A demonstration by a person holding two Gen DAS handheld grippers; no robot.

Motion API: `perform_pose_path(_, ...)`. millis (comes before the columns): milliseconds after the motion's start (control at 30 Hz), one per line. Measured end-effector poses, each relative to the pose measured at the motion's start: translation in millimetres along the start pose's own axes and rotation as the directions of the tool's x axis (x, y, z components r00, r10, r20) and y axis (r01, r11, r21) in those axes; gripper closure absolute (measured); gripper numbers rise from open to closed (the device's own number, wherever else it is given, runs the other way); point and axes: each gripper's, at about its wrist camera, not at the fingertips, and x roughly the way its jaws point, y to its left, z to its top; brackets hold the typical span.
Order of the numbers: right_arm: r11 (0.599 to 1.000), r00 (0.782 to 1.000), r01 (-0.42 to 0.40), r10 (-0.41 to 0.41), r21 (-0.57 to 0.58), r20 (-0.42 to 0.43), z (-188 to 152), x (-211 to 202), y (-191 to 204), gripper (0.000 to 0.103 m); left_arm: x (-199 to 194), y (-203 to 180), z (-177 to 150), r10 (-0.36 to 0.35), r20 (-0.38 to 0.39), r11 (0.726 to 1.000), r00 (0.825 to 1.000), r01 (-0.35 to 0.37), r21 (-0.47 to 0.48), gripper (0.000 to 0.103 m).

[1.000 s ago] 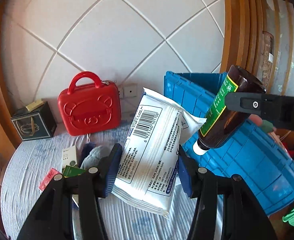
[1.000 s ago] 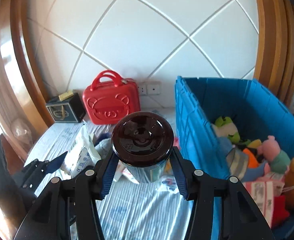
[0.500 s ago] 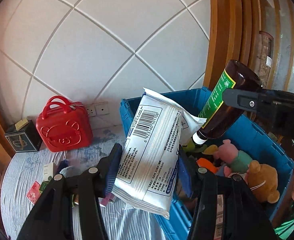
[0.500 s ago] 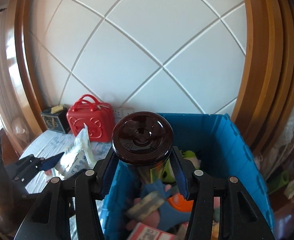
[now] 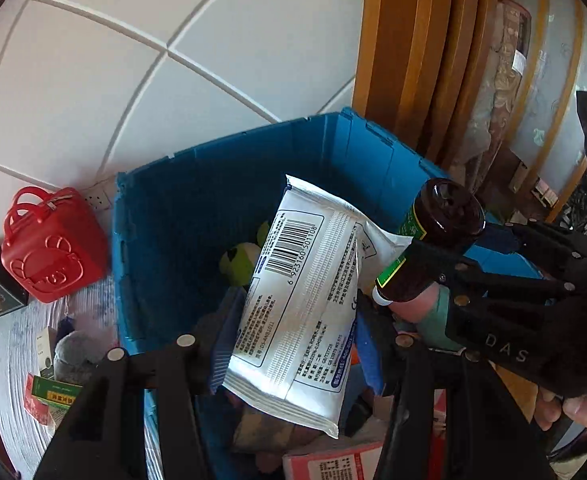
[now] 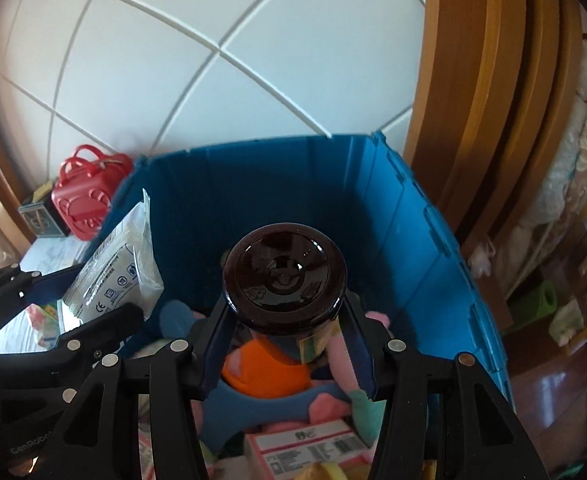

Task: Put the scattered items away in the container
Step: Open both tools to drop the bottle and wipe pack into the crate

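Left wrist view: left gripper (image 5: 293, 340) pinching pack (image 5: 301, 300), right gripper (image 6: 285, 344) pinching bottle (image 6: 283, 276), both above bin (image 5: 165, 216); next, release both inside

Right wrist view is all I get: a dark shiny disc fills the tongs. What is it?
Observer: The base of a brown bottle. From the side it has a green label and hangs neck down in the right tongs.
Operator: And the white packet on my left?
Observer: Its other face shows a barcode. The left tongs grip that packet over the blue bin.
Operator: Anything outside the bin?
Observer: Yes, a grey plush toy beside it.
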Motion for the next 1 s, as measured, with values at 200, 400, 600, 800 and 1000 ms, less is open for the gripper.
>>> perform_pose_path(200, 1.0, 0.989, 0.001, 0.0, 0.007, -0.148, -28, 49, -20, 0.051, 60, -15, -9, 0.031, -0.155, 0.999, 0.987, -0.029, 0.018, 0.051)
perform_pose_path(400, 1.0, 0.984, -0.021, 0.022, 0.007, -0.179, -38, 53, -18, 0.051, 90, -13, -29, 0.012, -0.262, 1.0, 0.965, -0.015, -0.009, 0.051)
perform_pose_path(600, 1.0, 0.98, -0.008, 0.006, -0.011, -0.201, -45, 52, -15, 0.051, 91, -14, -31, 0.032, -0.264, 0.999, 0.964, -0.034, -0.005, 0.049)
perform_pose_path(800, 0.999, 0.977, 0.032, -0.034, -0.01, -0.21, -47, 48, -18, 0.037, 91, -10, -26, 0.035, -0.269, 0.999, 0.962, -0.037, -0.003, 0.049)
perform_pose_path(1000, 0.998, 0.98, 0.057, -0.062, -0.032, -0.19, -51, 34, -22, 0.023, 74, -11, -25, 0.014, -0.239, 1.0, 0.971, -0.012, 0.013, 0.049)
